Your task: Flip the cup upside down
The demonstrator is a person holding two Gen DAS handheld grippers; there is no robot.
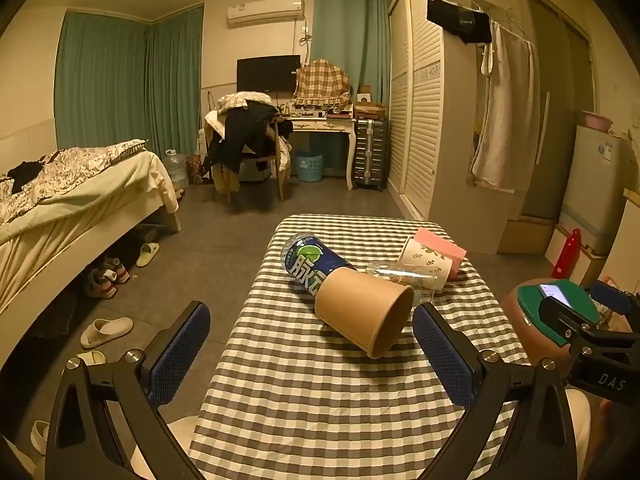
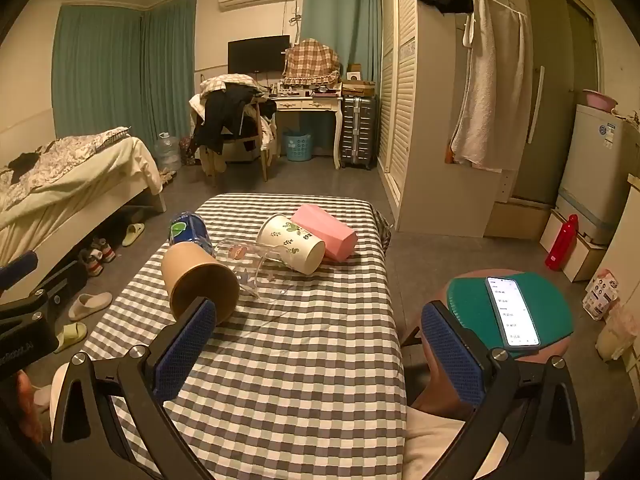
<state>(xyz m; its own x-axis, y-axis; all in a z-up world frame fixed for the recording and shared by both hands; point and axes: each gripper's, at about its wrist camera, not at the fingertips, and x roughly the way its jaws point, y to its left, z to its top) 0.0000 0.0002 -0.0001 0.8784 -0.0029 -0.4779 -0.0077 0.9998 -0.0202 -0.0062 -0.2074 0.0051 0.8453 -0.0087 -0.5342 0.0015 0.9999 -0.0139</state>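
A brown paper cup (image 1: 364,312) lies on its side on the checked table (image 1: 304,400), mouth toward me; it also shows in the right wrist view (image 2: 200,280). Beyond it lie a blue bottle (image 1: 310,260), a clear glass (image 1: 404,276), a white leaf-print cup (image 2: 292,242) and a pink cup (image 2: 326,230), all on their sides. My left gripper (image 1: 310,350) is open and empty, just short of the brown cup. My right gripper (image 2: 320,344) is open and empty, over the table's near right part, the brown cup by its left finger.
A round stool with a green pad (image 2: 508,304) and a phone (image 2: 512,310) stands right of the table. A bed (image 1: 60,208) and slippers (image 1: 106,330) are on the left. A wardrobe (image 1: 432,100) stands at the back right.
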